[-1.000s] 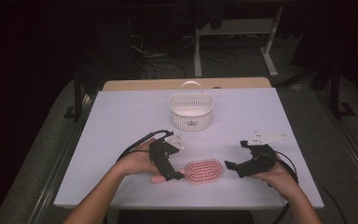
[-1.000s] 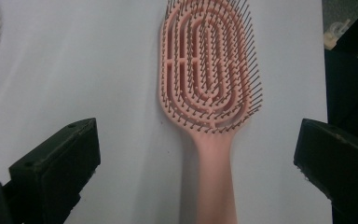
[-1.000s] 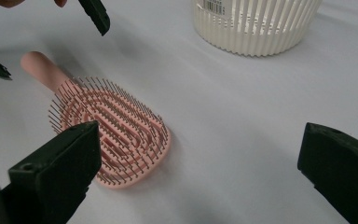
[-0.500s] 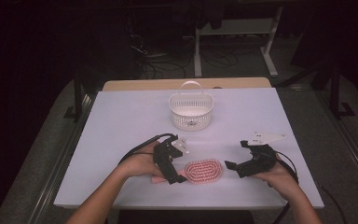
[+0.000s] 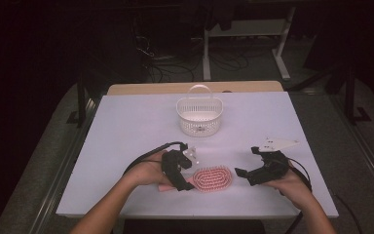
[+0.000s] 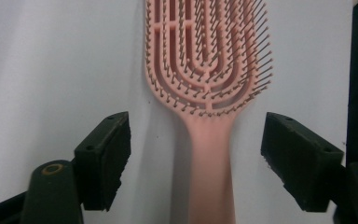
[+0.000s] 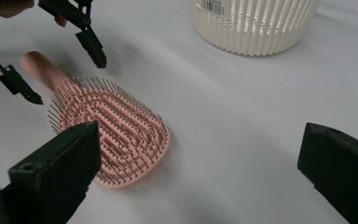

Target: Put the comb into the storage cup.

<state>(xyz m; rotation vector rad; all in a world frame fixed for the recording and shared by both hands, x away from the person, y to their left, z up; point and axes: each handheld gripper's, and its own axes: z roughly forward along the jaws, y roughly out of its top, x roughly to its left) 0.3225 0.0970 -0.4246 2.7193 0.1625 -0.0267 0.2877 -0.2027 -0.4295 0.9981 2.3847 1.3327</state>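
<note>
A pink hairbrush [image 5: 213, 179] lies bristles up on the white table, near its front edge. My left gripper [image 5: 186, 184] points down over the brush's handle. In the left gripper view the handle [image 6: 210, 168] runs up between the two black pads [image 6: 105, 156], with a gap on each side. These jaws have just been closing and do not touch the handle. My right gripper [image 5: 239, 173] rests just right of the brush head, open, with nothing between its jaws. From the right gripper view I see the brush [image 7: 112, 130] and the left gripper [image 7: 70, 80] straddling the handle.
A white slatted basket [image 5: 199, 117] with a handle stands behind the brush at mid-table, also seen in the right gripper view as the basket [image 7: 256, 28] at the top. The table's front edge [image 5: 195, 214] is close below both hands.
The left gripper has shifted slightly over the brush handle and its jaws have narrowed around it. The right gripper and the brush have stayed put.
</note>
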